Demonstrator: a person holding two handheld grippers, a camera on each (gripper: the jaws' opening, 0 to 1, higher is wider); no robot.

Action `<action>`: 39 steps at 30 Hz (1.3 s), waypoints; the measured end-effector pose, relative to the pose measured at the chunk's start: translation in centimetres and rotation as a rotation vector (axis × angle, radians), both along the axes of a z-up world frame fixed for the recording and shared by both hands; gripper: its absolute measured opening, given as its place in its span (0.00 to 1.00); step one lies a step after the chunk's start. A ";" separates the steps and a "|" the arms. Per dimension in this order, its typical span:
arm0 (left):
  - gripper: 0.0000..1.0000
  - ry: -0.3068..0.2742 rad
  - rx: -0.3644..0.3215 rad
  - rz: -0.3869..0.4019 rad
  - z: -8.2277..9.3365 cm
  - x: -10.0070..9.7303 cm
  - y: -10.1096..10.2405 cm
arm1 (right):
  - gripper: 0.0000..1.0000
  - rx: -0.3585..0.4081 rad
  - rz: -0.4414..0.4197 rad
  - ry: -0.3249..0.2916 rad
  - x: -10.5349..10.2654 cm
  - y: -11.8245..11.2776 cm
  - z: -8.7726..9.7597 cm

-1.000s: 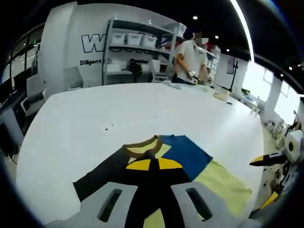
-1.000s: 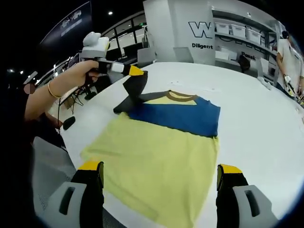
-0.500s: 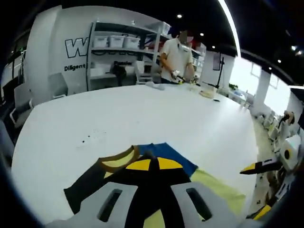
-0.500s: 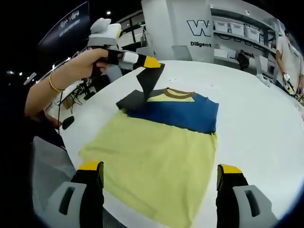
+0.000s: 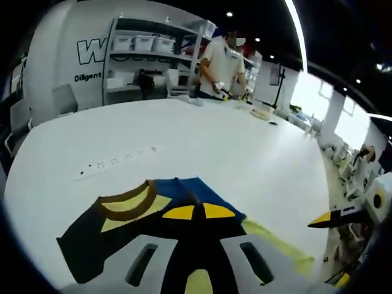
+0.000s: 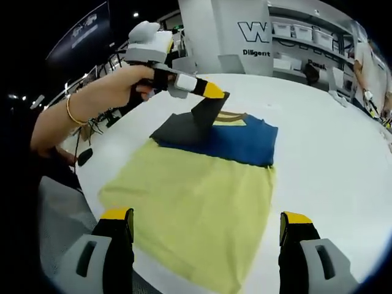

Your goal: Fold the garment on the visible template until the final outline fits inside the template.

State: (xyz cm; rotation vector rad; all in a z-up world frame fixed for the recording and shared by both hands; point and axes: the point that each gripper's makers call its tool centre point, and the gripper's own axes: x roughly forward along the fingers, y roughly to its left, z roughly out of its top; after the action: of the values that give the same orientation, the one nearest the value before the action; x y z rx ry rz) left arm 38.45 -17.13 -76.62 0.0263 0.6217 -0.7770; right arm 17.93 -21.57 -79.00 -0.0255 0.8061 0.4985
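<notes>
White table (image 6: 343, 153): left hand-held gripper (image 6: 214, 92) carried black sleeve (image 6: 205, 113) further inward.

Shirt (image 6: 202, 184): flat on table (image 6: 331, 159), near its front edge; collar (image 6: 229, 116) at far end, hem nearest right gripper (image 6: 205, 245), whose jaws stand apart before the hem. Sleeve (image 6: 205, 113): lifted over the shirt's far left part, pinched in left gripper (image 6: 215, 92), held by hand (image 6: 116, 92). Shelves (image 5: 147, 61) and person (image 5: 223, 64): behind table's far edge.
</notes>
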 end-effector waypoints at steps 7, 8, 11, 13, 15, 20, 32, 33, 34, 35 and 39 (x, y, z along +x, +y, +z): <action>0.01 0.040 0.019 -0.016 -3.1 -1.1 -1.6 | 0.99 0.002 -0.010 0.008 0.6 -0.8 -0.5; 0.01 0.043 0.026 -0.019 -3.4 -1.2 -1.7 | 0.99 0.002 -0.012 0.008 0.6 -0.9 -0.5; 0.01 0.054 0.028 -0.011 -4.2 -1.1 -1.8 | 0.99 0.007 -0.018 0.006 0.9 -1.2 -0.6; 0.01 0.062 0.029 -0.011 -4.6 -1.1 -2.1 | 0.99 0.011 -0.022 0.006 1.1 -1.4 -0.6; 0.01 0.072 0.032 -0.012 -5.3 -1.4 -2.4 | 0.99 0.010 -0.023 0.007 1.2 -1.6 -0.7; 0.01 0.099 0.042 -0.011 -7.0 -1.6 -3.0 | 0.99 0.011 -0.027 0.010 1.3 -2.0 -0.9; 0.02 0.128 0.057 -0.001 -9.2 -1.4 -3.4 | 0.99 0.014 -0.052 0.018 1.0 -2.9 -1.5; 0.02 0.108 0.078 -0.011 -9.4 -1.2 -3.3 | 0.99 0.013 -0.052 0.019 1.0 -2.9 -1.6; 0.02 0.104 0.084 -0.017 -9.5 -1.2 -3.3 | 0.99 0.013 -0.052 0.019 1.0 -2.9 -1.6; 0.02 0.103 0.077 -0.015 -9.4 -1.2 -3.4 | 0.99 0.013 -0.053 0.020 1.0 -2.9 -1.7; 0.15 0.096 0.063 -0.030 -9.0 -1.0 -3.8 | 0.99 0.012 -0.056 0.023 1.1 -3.0 -1.7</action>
State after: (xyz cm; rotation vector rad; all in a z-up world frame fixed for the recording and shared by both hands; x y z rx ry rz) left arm 37.42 -20.89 -85.63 0.0566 0.7382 -0.7904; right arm 19.04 -24.61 -80.70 0.0139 0.8238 0.4515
